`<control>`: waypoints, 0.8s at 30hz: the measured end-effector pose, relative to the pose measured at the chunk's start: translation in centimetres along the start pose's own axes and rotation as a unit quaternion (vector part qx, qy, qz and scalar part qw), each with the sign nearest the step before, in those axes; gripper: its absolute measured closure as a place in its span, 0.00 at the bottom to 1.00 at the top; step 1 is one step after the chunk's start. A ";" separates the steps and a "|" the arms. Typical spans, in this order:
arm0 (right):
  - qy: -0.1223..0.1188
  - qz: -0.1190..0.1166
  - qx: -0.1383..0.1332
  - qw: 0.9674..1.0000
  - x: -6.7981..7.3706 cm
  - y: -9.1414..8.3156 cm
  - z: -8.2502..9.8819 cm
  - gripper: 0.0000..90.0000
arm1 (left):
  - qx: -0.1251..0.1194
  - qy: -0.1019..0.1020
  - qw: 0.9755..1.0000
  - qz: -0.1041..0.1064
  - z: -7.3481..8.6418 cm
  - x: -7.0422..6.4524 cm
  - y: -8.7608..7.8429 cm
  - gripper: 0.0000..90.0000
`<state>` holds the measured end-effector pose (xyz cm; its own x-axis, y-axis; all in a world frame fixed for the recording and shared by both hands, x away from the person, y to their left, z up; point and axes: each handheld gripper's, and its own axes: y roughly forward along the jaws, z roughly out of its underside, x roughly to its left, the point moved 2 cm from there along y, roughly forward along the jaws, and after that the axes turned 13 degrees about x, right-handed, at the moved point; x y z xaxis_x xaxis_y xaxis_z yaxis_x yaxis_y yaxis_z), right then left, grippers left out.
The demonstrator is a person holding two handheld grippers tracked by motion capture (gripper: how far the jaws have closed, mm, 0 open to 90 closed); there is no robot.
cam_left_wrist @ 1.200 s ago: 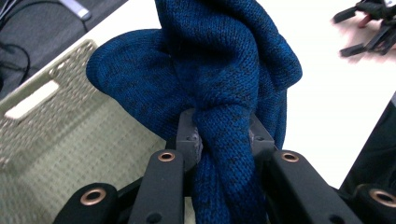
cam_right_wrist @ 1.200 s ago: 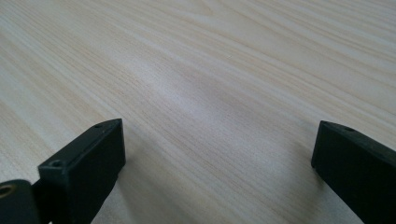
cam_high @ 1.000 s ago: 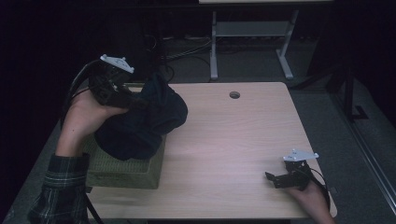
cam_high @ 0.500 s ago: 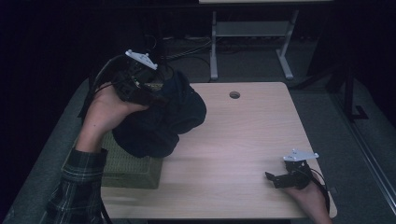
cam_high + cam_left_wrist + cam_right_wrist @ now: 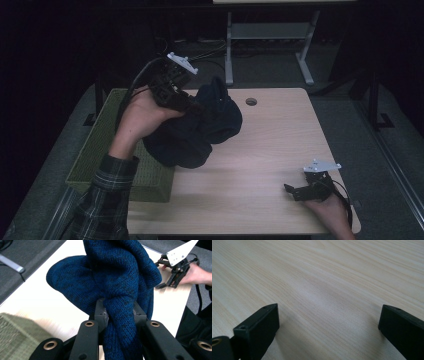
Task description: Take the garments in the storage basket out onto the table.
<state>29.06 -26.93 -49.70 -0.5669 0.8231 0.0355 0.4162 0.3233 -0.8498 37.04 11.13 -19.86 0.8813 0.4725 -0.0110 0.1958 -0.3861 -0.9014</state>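
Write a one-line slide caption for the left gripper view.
Left tool shut on a bunched dark blue knit garment above the table.

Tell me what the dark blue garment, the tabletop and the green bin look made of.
Dark blue knitted garment: wool or acrylic knit, judging by the visible stitch loops; matte, soft. Pale rectangular tabletop: wood or wood-look laminate, with fine straight grain and a smooth low sheen. Olive green rectangular bin: probably woven fabric, dotted texture; unclear.
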 end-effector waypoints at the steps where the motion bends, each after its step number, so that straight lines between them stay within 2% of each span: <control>1: 0.000 0.000 0.000 1.000 0.0 0.0 0.0 0.03 | -0.001 0.002 1.000 0.002 -0.3 -0.1 0.3 0.82; 17: -0.001 0.001 -0.004 1.000 -0.1 -0.1 0.0 0.05 | -0.004 0.021 0.998 0.052 -3.7 -2.7 6.7 0.82; 24: -0.002 0.001 -0.004 1.000 -0.1 -0.1 0.0 0.05 | -0.008 0.020 0.998 0.062 -4.7 -4.1 9.4 0.82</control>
<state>29.08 -27.05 -49.66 -0.5697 0.8212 0.0316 0.4228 0.3258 -0.8456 37.29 1.88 -26.29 0.9155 0.3887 -0.1039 0.0909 -0.4514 -0.8877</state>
